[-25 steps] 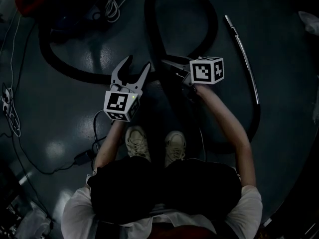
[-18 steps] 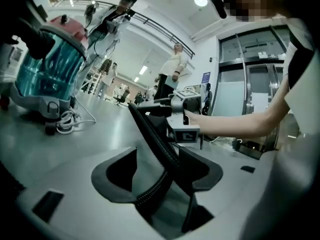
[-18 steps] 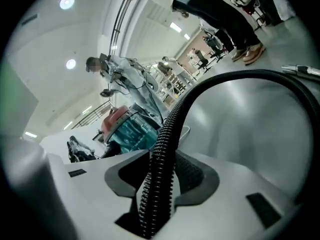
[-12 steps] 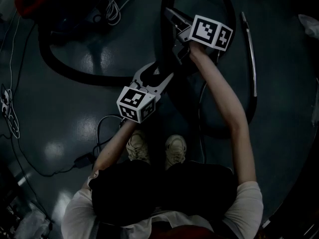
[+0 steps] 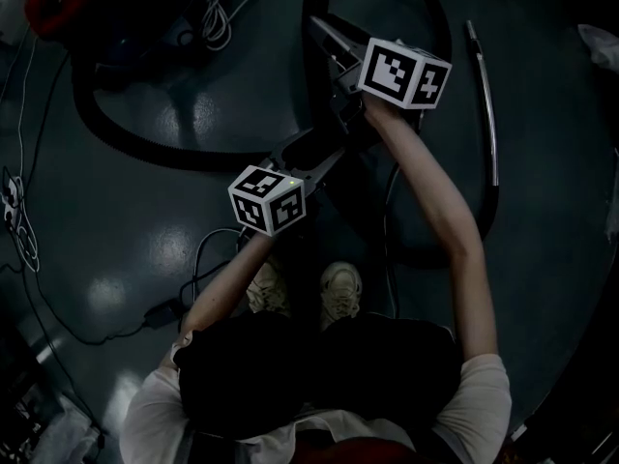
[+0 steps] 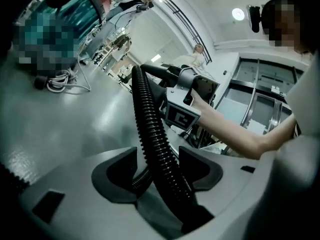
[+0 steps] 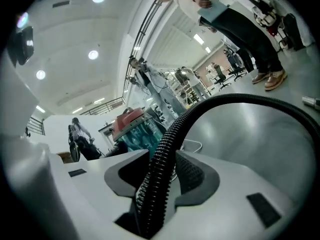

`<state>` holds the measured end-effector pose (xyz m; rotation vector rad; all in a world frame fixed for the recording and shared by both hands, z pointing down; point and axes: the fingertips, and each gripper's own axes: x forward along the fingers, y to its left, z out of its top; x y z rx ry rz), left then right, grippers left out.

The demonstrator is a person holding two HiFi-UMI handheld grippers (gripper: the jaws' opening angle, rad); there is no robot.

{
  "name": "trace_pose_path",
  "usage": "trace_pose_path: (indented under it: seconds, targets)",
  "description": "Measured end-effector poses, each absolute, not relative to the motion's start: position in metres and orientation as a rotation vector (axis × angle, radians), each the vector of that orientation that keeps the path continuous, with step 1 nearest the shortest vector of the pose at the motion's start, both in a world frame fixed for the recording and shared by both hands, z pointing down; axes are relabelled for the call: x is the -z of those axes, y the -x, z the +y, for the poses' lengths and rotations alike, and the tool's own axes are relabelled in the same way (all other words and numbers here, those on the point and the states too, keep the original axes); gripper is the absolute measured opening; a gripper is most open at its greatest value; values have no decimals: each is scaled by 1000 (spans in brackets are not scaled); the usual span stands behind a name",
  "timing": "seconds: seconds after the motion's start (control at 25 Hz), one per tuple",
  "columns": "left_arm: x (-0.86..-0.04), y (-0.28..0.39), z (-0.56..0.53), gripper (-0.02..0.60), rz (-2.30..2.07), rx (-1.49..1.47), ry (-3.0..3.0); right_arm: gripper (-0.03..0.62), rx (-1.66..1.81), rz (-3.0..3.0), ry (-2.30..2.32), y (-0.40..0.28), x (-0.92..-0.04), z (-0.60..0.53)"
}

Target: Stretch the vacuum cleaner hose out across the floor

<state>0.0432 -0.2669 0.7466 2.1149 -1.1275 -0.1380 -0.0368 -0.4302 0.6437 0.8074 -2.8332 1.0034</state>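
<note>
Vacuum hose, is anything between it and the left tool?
Nothing visible. The hose runs between the left tool's open jaws, and the right tool grips it farther along.

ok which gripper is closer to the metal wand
Right. The right gripper is level with the wand, just to its left, clamped on the hose. The left gripper is back nearer the person, jaws open around the hose.

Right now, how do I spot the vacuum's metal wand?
Find the black hose looping on the floor ahead of the shoes. The metal wand lies outside the loop's right side. It alone is straight, thin and shiny; its neighbours are curved and black.
</note>
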Motion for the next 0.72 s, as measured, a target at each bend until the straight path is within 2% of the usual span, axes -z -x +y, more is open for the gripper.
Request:
trace_pose_path:
  seconds: [0.2, 0.4, 0.48, 0.64, 0.72]
  targets:
    - [-749, -53, -268, 236, -1034, 133, -2110, 173, -897, -2861, -788, 39, -641, -422]
    - [-736, -21, -273, 229, -1152, 276, -2030, 173, -332, -2792, -721, 23, -637, -408]
    - [-727, 1, -282, 229, -1210, 307, -2025, 173, -386, -2738, -498, 16, -648, -379]
    - [-700, 35, -301, 229, -1306, 317, -2094, 173, -755, -2513, 149, -14, -693, -274]
    - [-683, 43, -308, 229, -1324, 324, -2144, 173, -857, -2403, 333, -30, -715, -228]
